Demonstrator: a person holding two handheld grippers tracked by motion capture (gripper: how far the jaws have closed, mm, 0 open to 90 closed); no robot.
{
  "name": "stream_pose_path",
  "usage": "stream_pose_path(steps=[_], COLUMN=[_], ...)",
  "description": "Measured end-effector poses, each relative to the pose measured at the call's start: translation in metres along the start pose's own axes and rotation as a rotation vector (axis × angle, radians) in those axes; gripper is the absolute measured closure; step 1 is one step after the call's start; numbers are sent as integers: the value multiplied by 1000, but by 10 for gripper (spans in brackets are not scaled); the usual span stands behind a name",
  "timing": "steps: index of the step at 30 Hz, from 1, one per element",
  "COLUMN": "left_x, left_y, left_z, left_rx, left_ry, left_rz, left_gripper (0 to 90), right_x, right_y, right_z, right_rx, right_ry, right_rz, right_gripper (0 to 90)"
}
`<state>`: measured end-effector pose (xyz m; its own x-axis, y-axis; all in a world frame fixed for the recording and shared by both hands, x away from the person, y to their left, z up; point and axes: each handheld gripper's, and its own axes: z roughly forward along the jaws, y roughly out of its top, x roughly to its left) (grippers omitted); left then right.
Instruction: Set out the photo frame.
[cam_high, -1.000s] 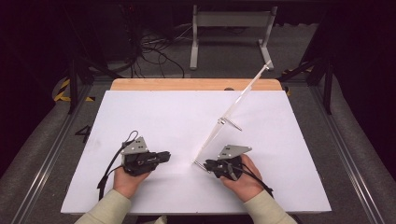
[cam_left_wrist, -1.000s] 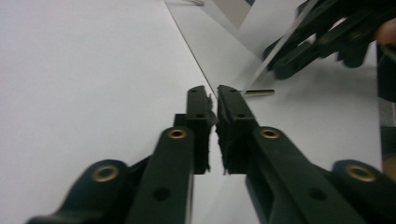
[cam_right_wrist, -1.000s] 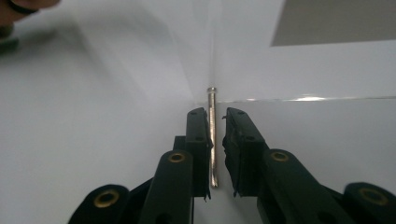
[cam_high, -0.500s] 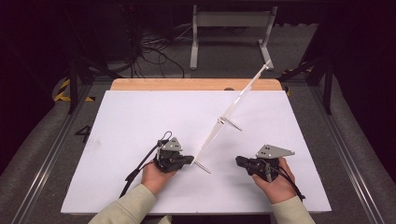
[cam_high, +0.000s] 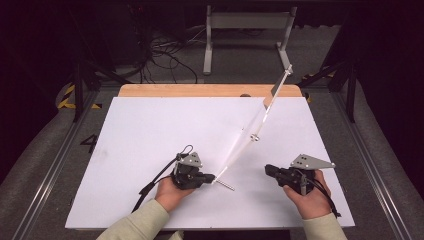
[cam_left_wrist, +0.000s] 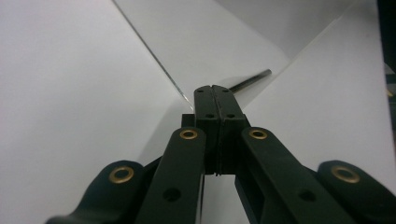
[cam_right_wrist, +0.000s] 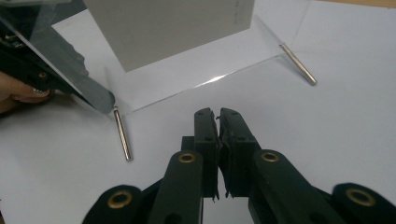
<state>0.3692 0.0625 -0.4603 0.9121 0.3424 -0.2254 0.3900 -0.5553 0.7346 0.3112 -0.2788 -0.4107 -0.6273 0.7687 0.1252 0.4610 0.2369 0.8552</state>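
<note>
A clear plastic panel (cam_high: 261, 119) stands tilted on the white table (cam_high: 145, 135), leaning up toward the far right. Thin metal pins stick out of it, one at its near lower corner (cam_high: 227, 185) and one higher up (cam_high: 255, 136). My left gripper (cam_high: 212, 177) is shut, its tips at that near corner beside the pin; whether the panel's edge is pinched I cannot tell. From the left gripper view, the jaws (cam_left_wrist: 214, 89) meet, with the pin (cam_left_wrist: 254, 79) just beyond. My right gripper (cam_high: 268, 170) sits apart to the right; its jaws (cam_right_wrist: 215, 113) have just been closing, with nothing between them.
A wooden strip (cam_high: 200, 90) borders the table's far edge. Beyond it stand a grey metal frame (cam_high: 246, 20) and loose cables (cam_high: 165, 57) on the floor. The right gripper view shows the panel (cam_right_wrist: 201, 70) and both pins (cam_right_wrist: 122, 135) (cam_right_wrist: 299, 64) ahead of it.
My left hand has moved right to the panel's near corner. My right hand has left that corner and moved off to the right.
</note>
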Motion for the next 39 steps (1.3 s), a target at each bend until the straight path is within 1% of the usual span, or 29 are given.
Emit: stream_pose_path(steps=[2,3,5,7,8,9,11,12,13,14,16,18,19,21,22,23,24,25,26,28,30,31,32,34,35,36,37,38,39], left_x=[-5,-7,-11,-15,-19,-21,-25,-28,-31,-33,-37,-41,-43,-46,-48,-50,-53,-53,-54,-53,-54,-54,-54,-52,-52,-52,-50,-48,-48], left_y=[3,4,6,9,10,12,15,17,19,21,24,28,30,33,35,36,37,37,38,38,38,38,38,38,38,38,38,38,38], left_z=[5,7,11,16,21,24,29,33,36,39,45,50,53,59,63,65,67,67,69,69,68,67,65,58,54,54,44,35,35], left_rx=[6,10,12,11,14,16,21,17,24,23,23,32,37,52,73,83,83,83,85,85,85,88,79,63,52,52,31,15,15], left_ry=[-19,-24,-57,-71,-102,-100,-133,-136,-148,-158,-168,-167,-162,-156,-141,-132,-134,-134,-127,-131,-139,-134,-124,-113,-116,-116,-98,-86,-86], left_rz=[9,20,22,37,35,44,48,52,56,57,64,76,87,91,98,110,116,116,131,126,126,136,147,137,119,119,121,116,116], left_gripper=[899,899,899,899,899,899,899,899,898,898,898,898,898,898,898,898,898,898,898,897,897,896,895,888,876,869,869,843,827], right_x=[-4,-6,-9,-10,-11,-12,-12,-12,-12,-10,-5,3,5,8,10,11,12,12,15,18,22,25,29,35,37,37,40,45,45], right_y=[-1,-2,-4,-5,-6,-7,-9,-10,-11,-11,-12,-12,-12,-14,-15,-17,-18,-18,-20,-20,-18,-17,-15,-12,-11,-11,-9,-7,-7], right_z=[-6,-9,-14,-19,-21,-24,-29,-30,-33,-36,-41,-49,-52,-58,-61,-65,-68,-68,-73,-75,-78,-79,-80,-81,-81,-81,-82,-81,-81], right_rx=[-11,-15,-20,-23,-26,-29,-35,-39,-42,-48,-56,-65,-70,-89,-96,-100,-102,-102,-104,-105,-116,-121,-128,-146,-158,-158,-162,-177,-177], right_ry=[-13,-17,-31,-38,-43,-49,-55,-57,-63,-66,-59,-50,-48,-36,-34,-36,-33,-33,-29,-24,-9,-1,4,12,20,20,19,22,22], right_rz=[10,14,25,33,32,38,35,29,22,6,-21,-50,-54,-64,-63,-61,-57,-57,-51,-52,-58,-62,-63,-72,-79,-79,-79,-68,-68], right_gripper=[854,854,854,854,853,848,835,826,813,796,763,721,703,674,665,658,649,649,629,609,596,584,572,542,526,526,511,480,480])
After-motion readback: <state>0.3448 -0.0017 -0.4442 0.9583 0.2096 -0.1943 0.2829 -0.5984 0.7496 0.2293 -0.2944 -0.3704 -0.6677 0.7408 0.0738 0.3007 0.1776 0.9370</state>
